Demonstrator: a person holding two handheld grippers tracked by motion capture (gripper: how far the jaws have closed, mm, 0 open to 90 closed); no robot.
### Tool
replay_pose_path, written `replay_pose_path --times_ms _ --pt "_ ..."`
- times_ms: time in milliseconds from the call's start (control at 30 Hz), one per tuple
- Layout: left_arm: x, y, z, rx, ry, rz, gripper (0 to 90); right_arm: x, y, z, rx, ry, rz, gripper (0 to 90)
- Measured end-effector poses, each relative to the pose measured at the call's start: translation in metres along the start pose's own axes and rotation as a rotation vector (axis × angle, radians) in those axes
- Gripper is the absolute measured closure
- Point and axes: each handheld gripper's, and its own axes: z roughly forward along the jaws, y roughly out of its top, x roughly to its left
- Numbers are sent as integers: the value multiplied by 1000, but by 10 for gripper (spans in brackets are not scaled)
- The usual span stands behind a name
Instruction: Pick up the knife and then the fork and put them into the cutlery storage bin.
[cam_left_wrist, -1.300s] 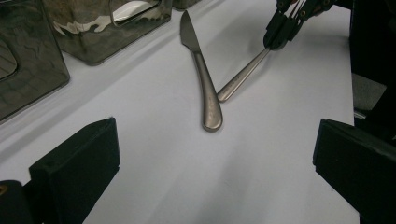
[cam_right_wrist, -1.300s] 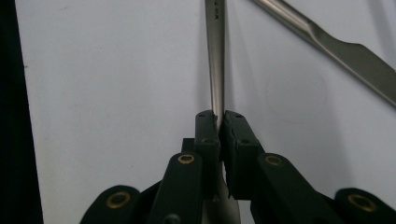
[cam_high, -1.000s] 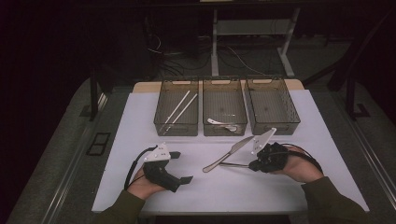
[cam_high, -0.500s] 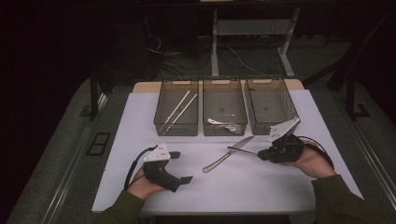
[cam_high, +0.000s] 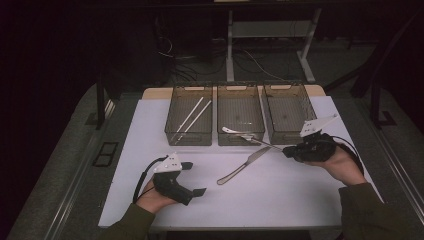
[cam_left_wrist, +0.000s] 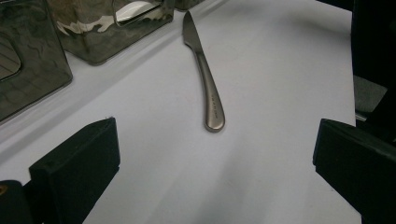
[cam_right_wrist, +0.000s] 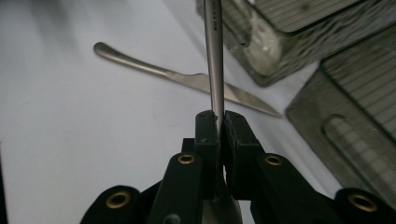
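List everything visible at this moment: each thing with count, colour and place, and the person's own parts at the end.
Bins: three, dark see-through, side by side at the table's far edge.
Chopsticks: two, white, in the left bin.
White utensil: one, in the middle bin; kind unclear.
Knife: one, silver, lying flat on the sheet in front of the middle bin.
Held utensil: one, silver, slim handle clamped in the right gripper; its far end is hard to make out.
Sheet: one, white, covering the table.
Left gripper: black, open, resting on the sheet at near left.
Right gripper: black, shut on the held utensil, in front of the right bin.
Sleeves: two, olive.
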Motion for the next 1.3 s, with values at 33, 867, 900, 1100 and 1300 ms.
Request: replay_pose_path --times_ms 33,867,900,1100,1300 --pt "0 0 0 0 0 0 0 -2 0 -1 -10 -10 6 846" --pt "-1 0 0 -3 6 5 0 -66 22 -10 -43 -221 190 845" --pt "-1 0 0 -3 7 5 0 -69 23 -10 -45 -223 199 845" --pt "-1 0 0 1 5 5 0 -87 26 -9 -55 -268 243 845" --pt "-1 0 0 1 4 7 0 -101 28 -4 -54 -299 281 845"
